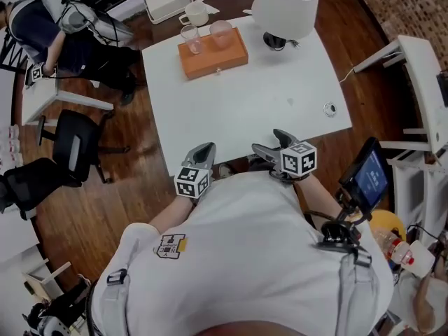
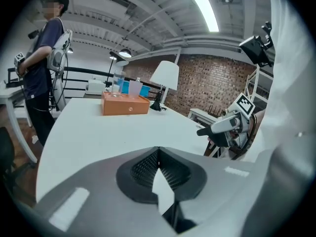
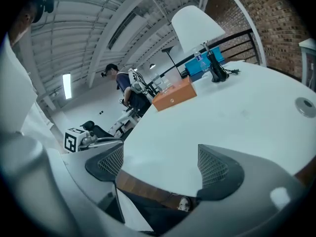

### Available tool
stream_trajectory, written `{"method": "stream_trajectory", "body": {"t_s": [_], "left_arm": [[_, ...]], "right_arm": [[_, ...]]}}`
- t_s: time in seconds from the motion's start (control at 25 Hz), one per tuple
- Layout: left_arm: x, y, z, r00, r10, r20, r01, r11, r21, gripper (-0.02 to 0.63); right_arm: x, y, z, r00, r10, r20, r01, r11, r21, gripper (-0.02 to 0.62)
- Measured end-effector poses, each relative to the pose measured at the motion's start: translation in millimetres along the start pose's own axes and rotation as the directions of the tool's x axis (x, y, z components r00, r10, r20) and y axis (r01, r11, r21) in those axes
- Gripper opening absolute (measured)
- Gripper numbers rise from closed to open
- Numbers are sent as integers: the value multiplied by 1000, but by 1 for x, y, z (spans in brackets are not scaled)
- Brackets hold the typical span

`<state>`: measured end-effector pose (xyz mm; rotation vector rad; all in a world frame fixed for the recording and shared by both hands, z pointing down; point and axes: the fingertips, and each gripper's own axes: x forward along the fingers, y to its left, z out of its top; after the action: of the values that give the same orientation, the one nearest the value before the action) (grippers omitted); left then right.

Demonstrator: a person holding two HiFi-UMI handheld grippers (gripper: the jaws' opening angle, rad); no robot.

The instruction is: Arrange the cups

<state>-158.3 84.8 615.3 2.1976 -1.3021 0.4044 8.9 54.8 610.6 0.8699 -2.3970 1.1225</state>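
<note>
Two clear cups [image 1: 191, 38] [image 1: 220, 33] stand on an orange box [image 1: 213, 54] at the far side of the white table [image 1: 245, 103]. A white cup [image 1: 197, 12] sits just beyond the box. Both grippers hover at the table's near edge, far from the cups. My left gripper [image 1: 204, 155] [image 2: 158, 152] is shut with nothing in it. My right gripper [image 1: 271, 144] [image 3: 165, 164] is open and empty, its jaws spread over the table edge. The box [image 2: 125, 103] [image 3: 174, 95] shows far ahead in both gripper views.
A white lamp [image 1: 285, 5] [image 2: 164, 75] stands at the table's far right corner. A small round object [image 1: 330, 108] [image 3: 305, 104] lies near the right edge. A person [image 2: 42, 73] stands at the left, near a black chair [image 1: 73, 142]. White furniture [image 1: 420, 82] is to the right.
</note>
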Motion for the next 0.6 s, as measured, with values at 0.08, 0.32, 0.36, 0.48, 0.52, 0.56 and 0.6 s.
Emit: {"method": "stream_trajectory", "body": {"t_s": [0.08, 0.32, 0.36, 0.48, 0.52, 0.56, 0.6], "left_arm": [[0, -1, -2, 1000, -7, -11, 7, 1000, 7, 0], [1, 0, -6, 999, -23, -47, 25, 999, 24, 0], [2, 2, -6, 998, -25, -55, 26, 999, 23, 0], [5, 3, -7, 996, -34, -78, 36, 999, 20, 0], [6, 4, -7, 996, -37, -85, 39, 999, 18, 0], [7, 4, -7, 995, -38, -91, 39, 999, 13, 0], [9, 5, -7, 995, -36, -97, 37, 999, 5, 0]], "right_arm": [[0, 2, -15, 999, 13, -29, -12, 1000, 25, 476], [-4, 3, -28, 999, 8, -38, -6, 999, 31, 296], [-5, 1, -27, 999, -8, -34, 9, 1000, 23, 225], [-4, -4, -23, 998, -67, -21, 67, 998, -2, 69], [-3, -6, -22, 996, -83, -20, 83, 997, -9, 38], [-2, -7, -21, 995, -94, -21, 94, 995, -15, 12], [-2, -8, -21, 995, -99, -24, 99, 995, -18, 2]]}}
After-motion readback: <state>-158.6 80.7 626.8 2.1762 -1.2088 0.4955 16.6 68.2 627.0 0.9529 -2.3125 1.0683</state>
